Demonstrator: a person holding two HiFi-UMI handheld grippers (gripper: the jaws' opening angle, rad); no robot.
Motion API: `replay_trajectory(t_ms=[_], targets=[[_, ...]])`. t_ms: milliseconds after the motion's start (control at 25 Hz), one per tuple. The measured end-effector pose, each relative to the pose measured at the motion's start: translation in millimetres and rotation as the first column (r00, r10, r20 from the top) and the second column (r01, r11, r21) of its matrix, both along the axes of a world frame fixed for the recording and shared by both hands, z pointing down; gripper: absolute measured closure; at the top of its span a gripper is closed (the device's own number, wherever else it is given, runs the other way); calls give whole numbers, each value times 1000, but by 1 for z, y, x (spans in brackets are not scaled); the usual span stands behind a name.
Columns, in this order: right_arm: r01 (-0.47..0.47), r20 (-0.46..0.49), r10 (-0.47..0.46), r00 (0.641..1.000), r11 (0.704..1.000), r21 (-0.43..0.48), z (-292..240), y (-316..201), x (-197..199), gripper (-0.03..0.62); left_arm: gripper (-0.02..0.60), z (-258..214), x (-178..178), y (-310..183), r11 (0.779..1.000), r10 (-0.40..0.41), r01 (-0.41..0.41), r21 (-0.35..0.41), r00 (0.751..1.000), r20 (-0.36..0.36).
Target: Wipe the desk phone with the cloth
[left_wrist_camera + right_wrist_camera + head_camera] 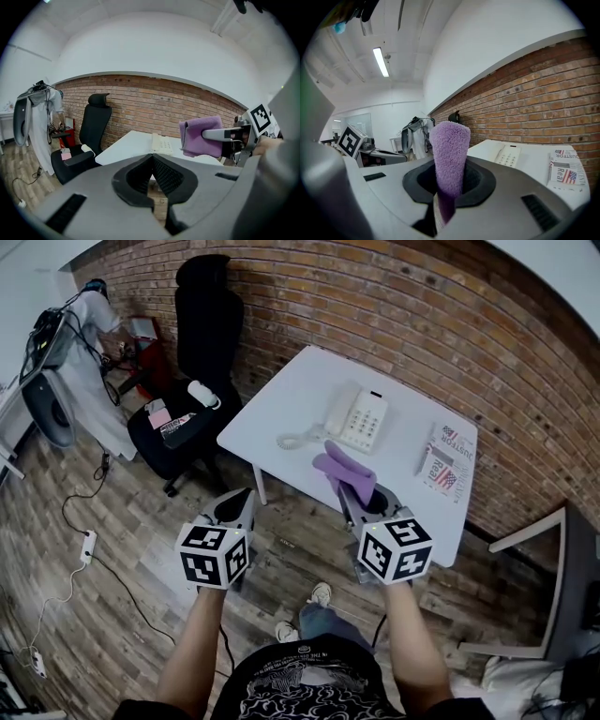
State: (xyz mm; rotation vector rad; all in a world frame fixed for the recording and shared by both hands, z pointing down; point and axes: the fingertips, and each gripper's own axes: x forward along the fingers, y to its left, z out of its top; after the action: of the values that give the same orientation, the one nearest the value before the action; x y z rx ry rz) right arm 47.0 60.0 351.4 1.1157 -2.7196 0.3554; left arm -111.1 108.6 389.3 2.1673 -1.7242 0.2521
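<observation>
The fluffy folded cloth point(343, 468) is coloured purple. The rectangular counter point(291, 395) is plain white, the plastic desk phone point(364, 420) cream-white. A red, white and blue flag is printed on the folded newspaper point(448, 457). Black-and-white squares are borne by the marker cubes point(215, 556); the brick wall point(394, 306) is red-brown.

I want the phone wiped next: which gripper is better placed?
Right. The right gripper is shut on the purple cloth, at the edge of the table near the desk phone. The left gripper is shut, empty, out over the floor.
</observation>
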Motion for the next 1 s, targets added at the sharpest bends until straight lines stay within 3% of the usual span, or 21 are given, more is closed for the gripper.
replay_trajectory(t_ms=[320,1000], targets=[[-44,14,44,999,999,-1,8,-46,15,548,575,6,15,-52,999,50,-50,-5,999,16],[-105,2,106,994,994,-33,19,-215,62,548,575,15,61,-227,991,130,-129,-47,991,23]])
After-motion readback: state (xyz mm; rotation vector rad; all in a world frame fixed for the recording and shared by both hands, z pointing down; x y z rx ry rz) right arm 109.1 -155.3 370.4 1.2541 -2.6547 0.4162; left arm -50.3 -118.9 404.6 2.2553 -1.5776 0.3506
